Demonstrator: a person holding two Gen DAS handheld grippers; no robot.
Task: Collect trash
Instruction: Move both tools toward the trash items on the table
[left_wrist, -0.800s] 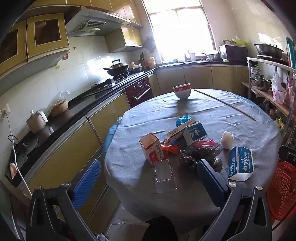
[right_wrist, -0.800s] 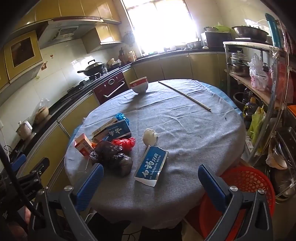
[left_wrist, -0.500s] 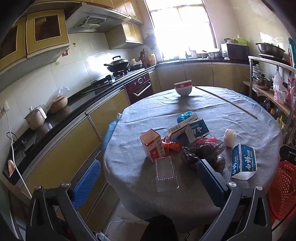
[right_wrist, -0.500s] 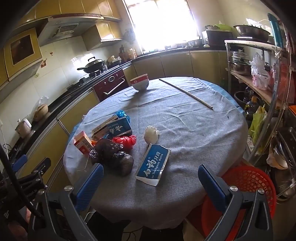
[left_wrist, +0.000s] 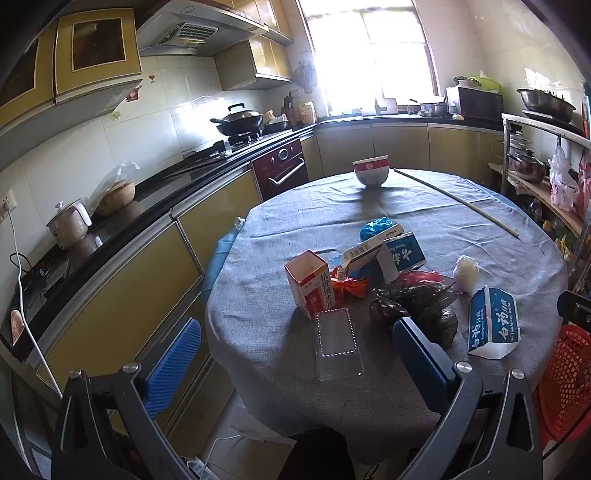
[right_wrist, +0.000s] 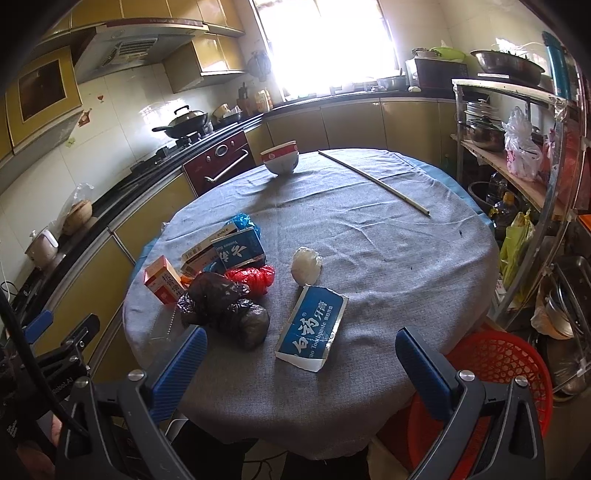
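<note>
Left gripper (left_wrist: 291, 354) wide, empty; right gripper (right_wrist: 299, 358) likewise, toothpaste box (right_wrist: 312, 326) below

Left tool (left_wrist: 295, 358) spread wide, nothing between its blue pads (left_wrist: 173, 363), tilted downward, touching nothing. Right tool (right_wrist: 301, 363) same: fingers (right_wrist: 421, 363) fully apart, empty, angled down a bit steeper. Left tool also visible at left edge of the right wrist view, low.

Grey cloth, bright litter

Grey tablecloth (right_wrist: 388, 258); blue-and-white toothpaste box (right_wrist: 312, 330) at six o'clock, black bag (right_wrist: 229, 310) at eight, red basket (right_wrist: 506, 360) at four, red-banded white bowl (right_wrist: 280, 160) at twelve.
</note>
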